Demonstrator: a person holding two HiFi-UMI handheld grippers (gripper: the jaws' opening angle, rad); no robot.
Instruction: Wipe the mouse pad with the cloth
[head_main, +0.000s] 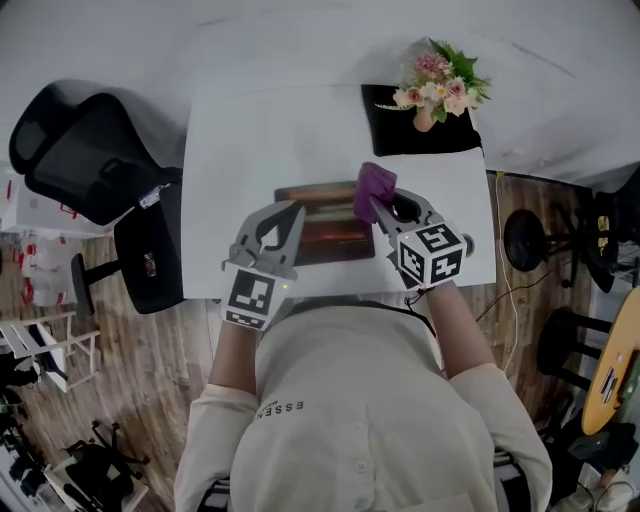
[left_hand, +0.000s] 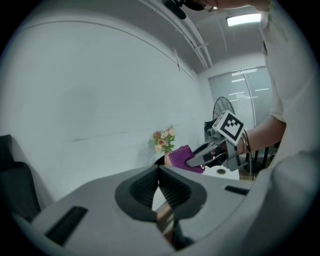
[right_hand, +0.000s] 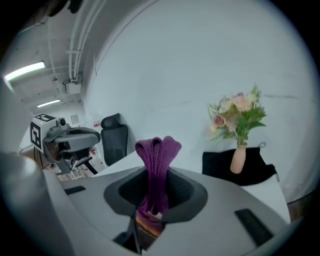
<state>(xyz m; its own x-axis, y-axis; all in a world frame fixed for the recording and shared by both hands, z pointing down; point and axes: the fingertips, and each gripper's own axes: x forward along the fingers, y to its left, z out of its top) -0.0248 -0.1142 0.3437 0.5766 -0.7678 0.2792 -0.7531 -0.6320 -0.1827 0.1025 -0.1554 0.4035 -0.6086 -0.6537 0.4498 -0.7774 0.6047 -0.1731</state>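
Over white table (head_main: 250, 130), right claw (head_main: 383, 211) pinches cloth (right_hand: 158, 152) pointing forward.

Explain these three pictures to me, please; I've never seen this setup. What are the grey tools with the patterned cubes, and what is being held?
There is no robot here. A person at a white table holds a two-jaw tool with a marker cube in each hand. The head view looks down from a camera on the person's head. The other two views come from cameras riding on each tool and look along its jaws. On the table are a brown mouse pad and a black mat with a vase of flowers on it. The right hand-held gripper is shut on a folded purple cloth. The left hand-held gripper is shut and empty.
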